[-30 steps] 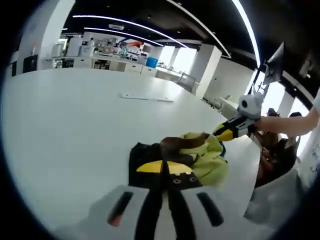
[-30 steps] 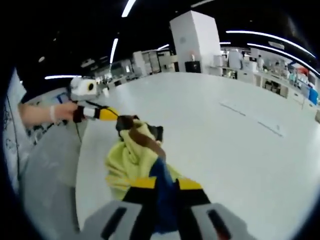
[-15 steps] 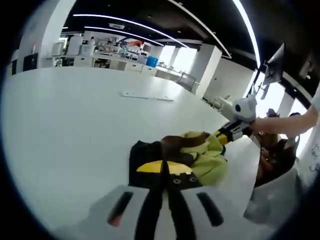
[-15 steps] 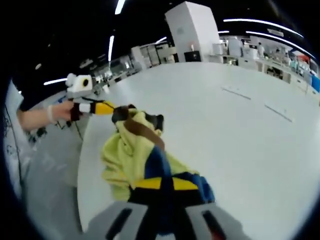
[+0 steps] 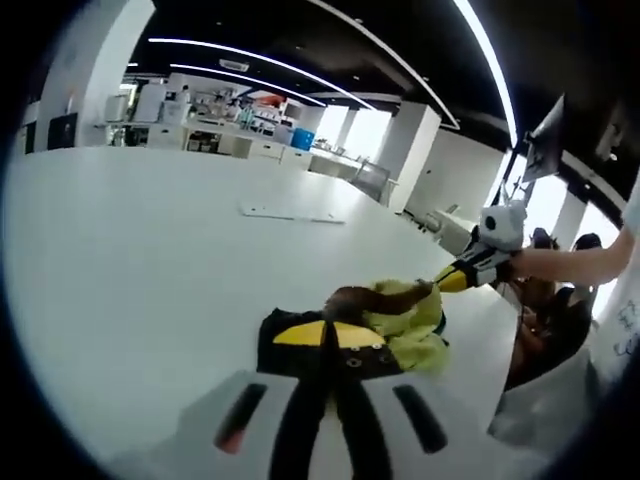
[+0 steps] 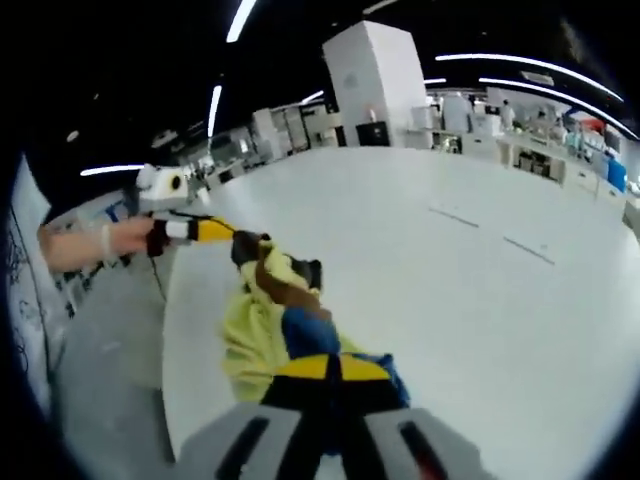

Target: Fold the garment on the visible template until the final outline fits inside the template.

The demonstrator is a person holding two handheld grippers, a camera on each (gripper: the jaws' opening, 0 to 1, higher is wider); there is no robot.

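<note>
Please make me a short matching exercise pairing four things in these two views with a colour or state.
Things:
1. garment
2. table
3. left hand-held gripper
4. ceiling lights

Colour or state:
A. plain white
B. shut on the dark edge of the cloth
C. bunched up, mostly yellow-green
D. long bright strips

Pairs: 1-C, 2-A, 3-B, 4-D

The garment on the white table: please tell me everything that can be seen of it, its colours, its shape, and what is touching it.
The garment is soft cloth, bunched into a crumpled heap, not spread flat. It is mostly pale yellow-green, with a brown band, a blue patch and a black part. It lies near the edge of the white table. The right gripper is shut on its blue end, and the left gripper is shut on its black end, so it hangs stretched a little between them.
</note>
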